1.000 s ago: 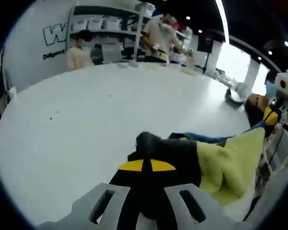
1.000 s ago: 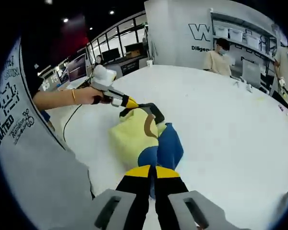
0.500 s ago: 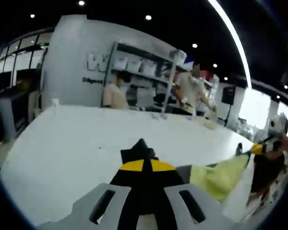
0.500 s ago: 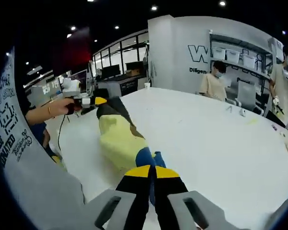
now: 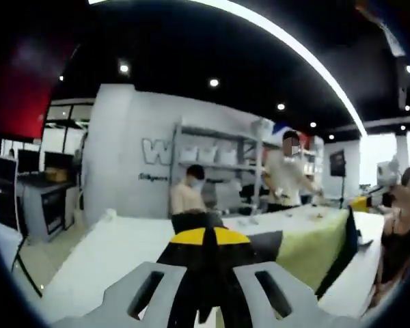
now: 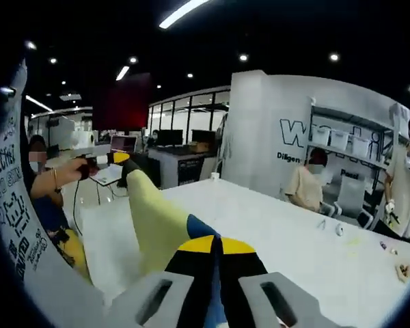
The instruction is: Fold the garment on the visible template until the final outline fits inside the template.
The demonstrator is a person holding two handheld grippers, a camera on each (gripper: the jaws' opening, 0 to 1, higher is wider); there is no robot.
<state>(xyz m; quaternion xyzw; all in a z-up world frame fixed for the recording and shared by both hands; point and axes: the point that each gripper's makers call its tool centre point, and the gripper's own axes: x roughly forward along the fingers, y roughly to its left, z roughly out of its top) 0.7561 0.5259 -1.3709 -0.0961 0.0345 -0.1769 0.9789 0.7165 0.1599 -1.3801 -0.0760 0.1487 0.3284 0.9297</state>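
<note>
1. You held the garment [image 6: 157,225] stretched in the air above the table [image 6: 287,239], both grippers [image 5: 205,236] [image 6: 215,246] clamped on it.
2. Lowering it flat and taut would suit the fold; I saw no template.

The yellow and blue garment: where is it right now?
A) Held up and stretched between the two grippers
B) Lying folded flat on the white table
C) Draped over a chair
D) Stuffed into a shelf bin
A: in the right gripper view the garment runs taut from the right gripper up to the left gripper, lifted off the white table.
</note>
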